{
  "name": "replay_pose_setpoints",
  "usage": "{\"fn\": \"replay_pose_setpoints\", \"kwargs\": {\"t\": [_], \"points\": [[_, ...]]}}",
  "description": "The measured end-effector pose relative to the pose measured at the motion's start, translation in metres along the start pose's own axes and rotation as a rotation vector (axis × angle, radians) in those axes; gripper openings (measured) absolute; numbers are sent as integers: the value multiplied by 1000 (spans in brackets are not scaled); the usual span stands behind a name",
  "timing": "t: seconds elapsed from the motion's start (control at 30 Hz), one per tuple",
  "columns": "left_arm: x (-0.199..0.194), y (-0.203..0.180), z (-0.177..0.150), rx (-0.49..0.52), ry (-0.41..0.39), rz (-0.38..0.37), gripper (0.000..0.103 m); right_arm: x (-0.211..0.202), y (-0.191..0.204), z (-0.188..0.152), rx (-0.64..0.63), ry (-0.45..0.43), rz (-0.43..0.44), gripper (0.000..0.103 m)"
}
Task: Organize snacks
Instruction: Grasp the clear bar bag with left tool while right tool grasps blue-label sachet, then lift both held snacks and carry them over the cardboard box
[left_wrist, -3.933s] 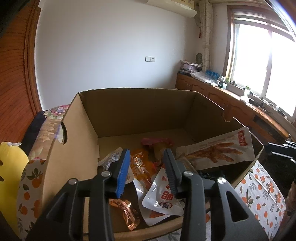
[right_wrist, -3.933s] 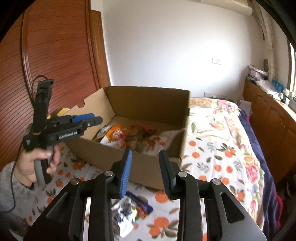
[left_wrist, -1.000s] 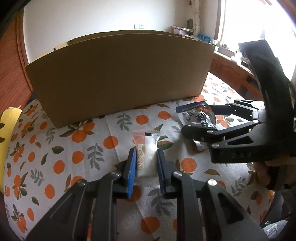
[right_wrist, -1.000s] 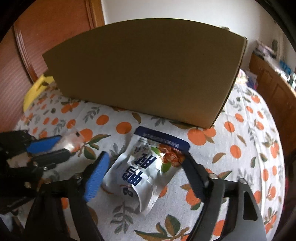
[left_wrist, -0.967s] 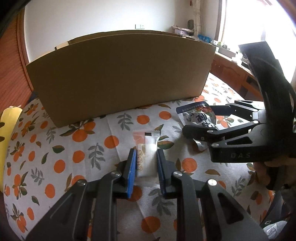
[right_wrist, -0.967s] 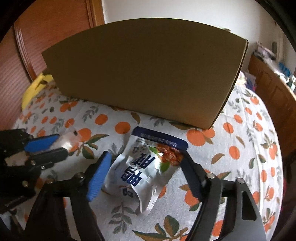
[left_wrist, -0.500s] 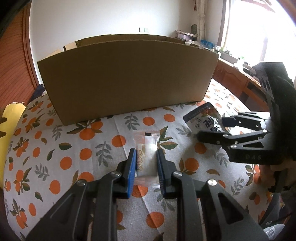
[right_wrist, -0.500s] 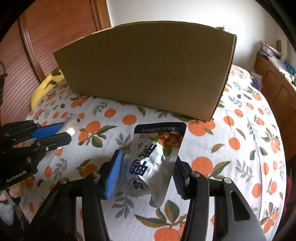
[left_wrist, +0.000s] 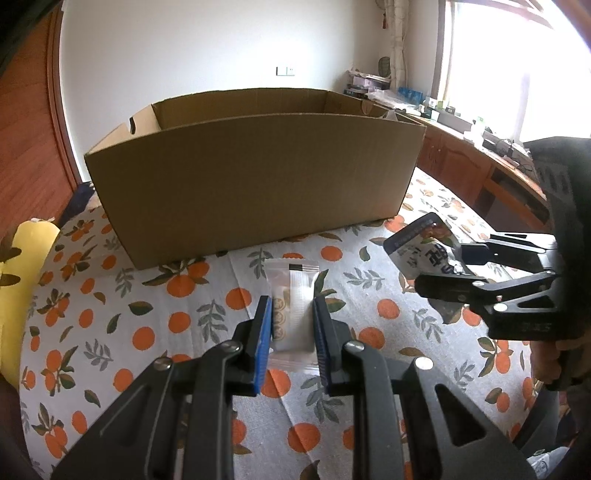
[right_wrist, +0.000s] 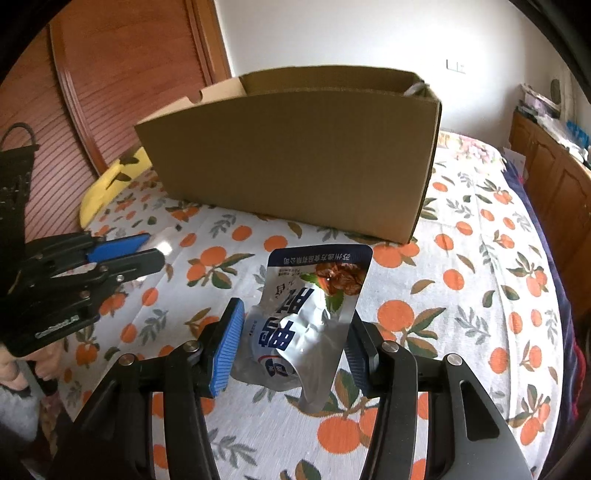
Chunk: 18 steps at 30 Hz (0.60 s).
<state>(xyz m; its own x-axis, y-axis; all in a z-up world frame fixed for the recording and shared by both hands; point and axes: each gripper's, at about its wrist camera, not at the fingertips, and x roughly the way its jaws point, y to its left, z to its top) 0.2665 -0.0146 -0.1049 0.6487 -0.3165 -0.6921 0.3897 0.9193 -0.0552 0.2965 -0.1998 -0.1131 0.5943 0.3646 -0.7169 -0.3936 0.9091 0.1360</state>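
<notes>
Closest in, the left gripper (left_wrist: 291, 323) has its jaws pinched on a small clear snack packet (left_wrist: 291, 295), grabbed by the near end so the rest sticks out forward toward the box. It looks held a bit off the orange-print bedspread (left_wrist: 110, 295) rather than lying on it, though I can't be totally sure from this angle. There are little round printed marks on the packet's left side, too small to read.

The right gripper (right_wrist: 295, 341) is doing the same thing with a bigger silver pouch (right_wrist: 306, 314): jaws squeezed in on both sides, crumpling the lower half. My guess is it's gripped low so the top end points at the box for dropping in. The pouch has big blue Chinese characters across the middle, a dark blue band at the top with a line of white Chinese text (upside down from this camera), and a picture of what looks like walnuts. I can't make out a brand.

The left tool's body also has white lettering on its side in the right wrist view, but it's too blurry to read.

Further back sits the open cardboard box (left_wrist: 255, 177) on the bed, near wall facing both grippers. Both snacks are just short of it, so I'd say the next move is up and over that wall.
</notes>
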Motion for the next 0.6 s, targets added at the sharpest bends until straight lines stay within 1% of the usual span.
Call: {"fn": "replay_pose_setpoints", "kwargs": {"t": [0.2,0.37,0.6], "points": [[-5,-8,9,14,-20,5,20,-18,0,3,-3,-27,8,52],[-14,-7,22,28,-52,3,20,-31,0,11,-5,-56,9,52],[-23,-3,52,56,-105,3,20,-50,1,34,-33,-110,5,52]]}}
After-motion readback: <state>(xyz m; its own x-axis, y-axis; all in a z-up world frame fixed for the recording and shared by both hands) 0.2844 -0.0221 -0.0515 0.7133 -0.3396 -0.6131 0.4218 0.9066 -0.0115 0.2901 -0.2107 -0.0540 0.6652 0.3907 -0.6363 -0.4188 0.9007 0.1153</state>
